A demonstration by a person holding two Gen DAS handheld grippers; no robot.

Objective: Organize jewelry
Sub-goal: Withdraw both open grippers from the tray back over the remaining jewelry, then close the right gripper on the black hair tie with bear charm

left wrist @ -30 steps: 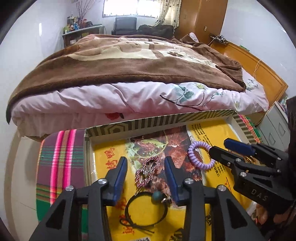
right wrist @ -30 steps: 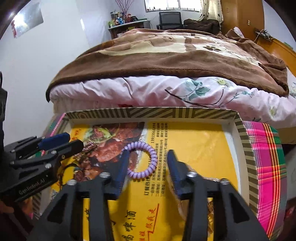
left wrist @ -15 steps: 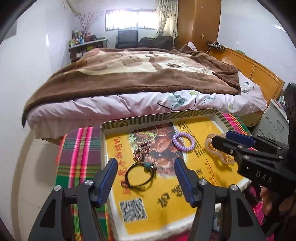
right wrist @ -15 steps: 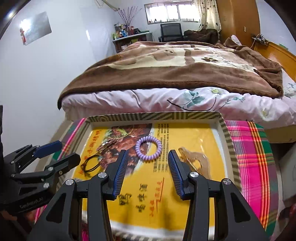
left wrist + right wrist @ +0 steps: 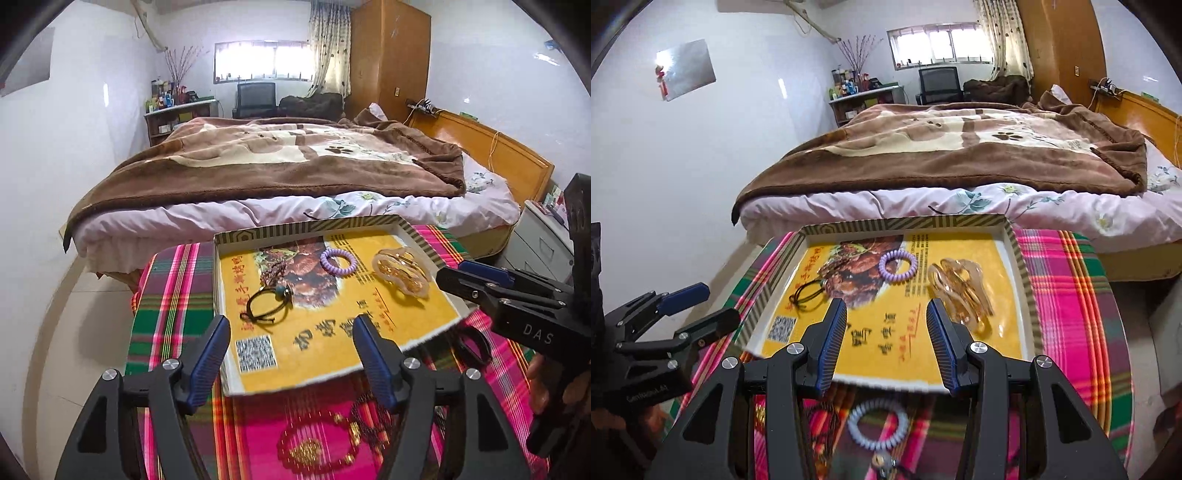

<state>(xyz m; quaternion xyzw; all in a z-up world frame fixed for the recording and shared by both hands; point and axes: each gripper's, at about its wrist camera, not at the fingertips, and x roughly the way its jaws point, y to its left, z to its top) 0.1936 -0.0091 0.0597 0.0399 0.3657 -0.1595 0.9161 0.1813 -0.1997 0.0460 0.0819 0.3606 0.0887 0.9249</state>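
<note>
A shallow yellow-lined box lid (image 5: pixel 310 223) (image 5: pixel 1021 254) lies on a plaid cloth. In it are a purple coil hair tie (image 5: pixel 338 260) (image 5: pixel 897 265), an amber hair claw (image 5: pixel 400 271) (image 5: pixel 960 291), a black cord bracelet with a teal bead (image 5: pixel 267 301) (image 5: pixel 809 293) and a dark beaded clip (image 5: pixel 273 273). On the cloth in front of the lid lie a gold bead bracelet (image 5: pixel 314 448) and a pale blue coil tie (image 5: pixel 877 424). My left gripper (image 5: pixel 291 363) and right gripper (image 5: pixel 886 347) are both open and empty, above the lid's near edge.
The plaid cloth (image 5: pixel 173 295) (image 5: pixel 1071 295) covers a small table. A bed with a brown blanket (image 5: pixel 277 162) stands just behind it. A white cabinet (image 5: pixel 543 236) is at the right. Dark jewelry (image 5: pixel 471 345) lies on the cloth by the lid's right corner.
Both grippers have pulled back and up from inside the lid. The near edge of the lid and the jewelry on the cloth have come into view. Both stay open.
</note>
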